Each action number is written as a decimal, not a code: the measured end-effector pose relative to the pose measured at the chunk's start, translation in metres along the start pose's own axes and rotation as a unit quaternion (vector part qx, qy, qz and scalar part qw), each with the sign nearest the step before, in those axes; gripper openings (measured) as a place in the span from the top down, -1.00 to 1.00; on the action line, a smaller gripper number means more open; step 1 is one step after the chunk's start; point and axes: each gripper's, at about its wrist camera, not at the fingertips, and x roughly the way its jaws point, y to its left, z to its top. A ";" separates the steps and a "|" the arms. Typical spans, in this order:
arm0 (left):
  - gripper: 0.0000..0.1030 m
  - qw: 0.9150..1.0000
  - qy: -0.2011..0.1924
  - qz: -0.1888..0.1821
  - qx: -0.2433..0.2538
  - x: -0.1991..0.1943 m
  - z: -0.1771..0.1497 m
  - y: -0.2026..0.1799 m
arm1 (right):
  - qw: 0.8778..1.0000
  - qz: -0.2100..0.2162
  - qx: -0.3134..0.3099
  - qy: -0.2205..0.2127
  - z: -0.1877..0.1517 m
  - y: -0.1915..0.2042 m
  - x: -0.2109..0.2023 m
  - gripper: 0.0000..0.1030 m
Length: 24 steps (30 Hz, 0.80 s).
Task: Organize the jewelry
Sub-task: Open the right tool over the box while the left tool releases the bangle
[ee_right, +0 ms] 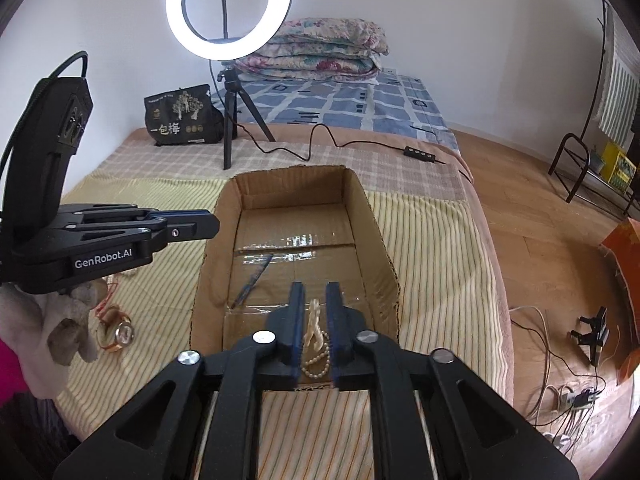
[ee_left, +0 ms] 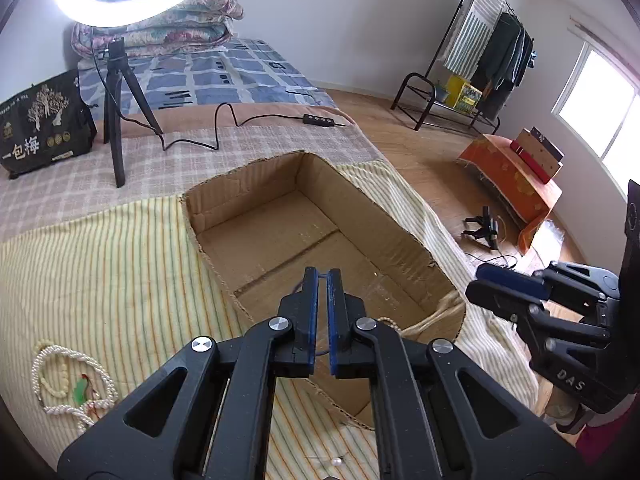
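Bed [ee_right: 432, 240] carries it all, with a striped cloth over its near end. A box [ee_right: 384, 248] stands open in the middle of that end. Pearl strings [ee_left: 72, 380] lie heaped toward the bed's left edge, and a watch [ee_right: 122, 334] lies just left of the box.

A necklace [ee_right: 316, 328] droops over the box's near wall. It looks light and limp, and its beads are probably slick, so I would pinch the twisted cream part and lift slowly so it doesn't snag on the cardboard.

My right hand-held gripper [ee_right: 316, 300] frames the necklace with its fingers apart, apparently clamping nothing. My left hand-held gripper [ee_left: 322, 280] hovers over the box, its fingers nearly together. A thin purple strand [ee_left: 297, 289] shows in the gap, but I cannot tell if it is pinched.
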 end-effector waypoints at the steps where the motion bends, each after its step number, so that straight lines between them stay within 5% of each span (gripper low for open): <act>1: 0.72 1.000 -0.003 0.001 0.002 -0.002 0.000 0.000 | 1.000 -0.005 0.002 -0.002 0.000 0.000 -0.001 0.04; 2: 0.47 1.000 -0.005 0.003 0.002 -0.004 0.000 0.000 | 1.000 -0.008 0.004 -0.005 0.000 -0.001 -0.002 -0.06; 4: 0.36 1.000 -0.012 0.008 0.004 -0.008 0.000 0.001 | 1.000 -0.014 0.009 -0.013 0.000 -0.002 -0.005 -0.21; 17: 0.20 1.000 -0.024 0.019 0.003 -0.033 0.002 0.008 | 0.999 -0.036 0.011 -0.017 -0.001 0.004 -0.023 -0.27; 24: 0.20 0.998 -0.044 0.036 0.010 -0.065 0.000 0.020 | 0.998 -0.058 0.002 -0.034 0.002 0.023 -0.040 -0.56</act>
